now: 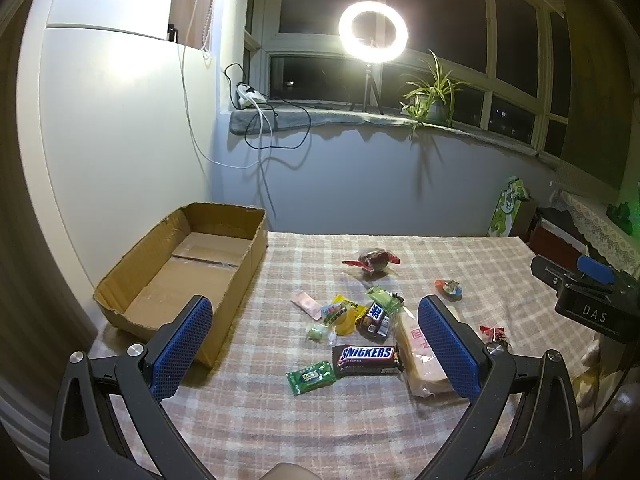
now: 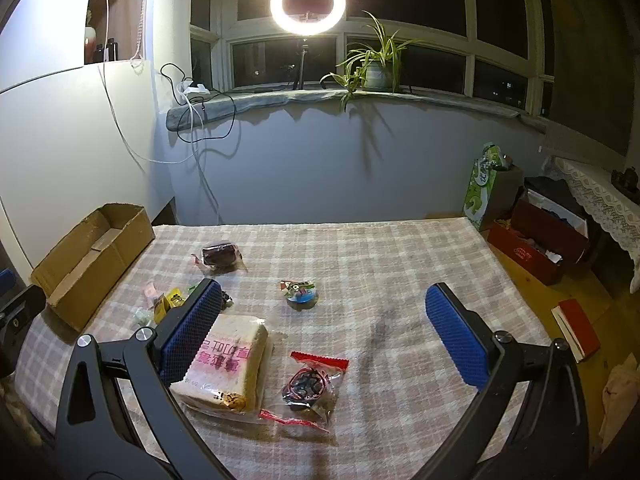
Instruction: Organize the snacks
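Snacks lie scattered on a checked tablecloth: a Snickers bar, a green packet, a wrapped bread slice, a yellow packet, a dark red-ended candy, a small round sweet and a clear red-topped bag. An open cardboard box stands at the left. My left gripper hangs open above the pile. My right gripper is open too, its left finger beside the bread. Neither holds anything.
A ring light on a tripod and a potted plant stand on the windowsill, with cables hanging below. A green bag, red boxes and a red book sit on the floor to the right of the table.
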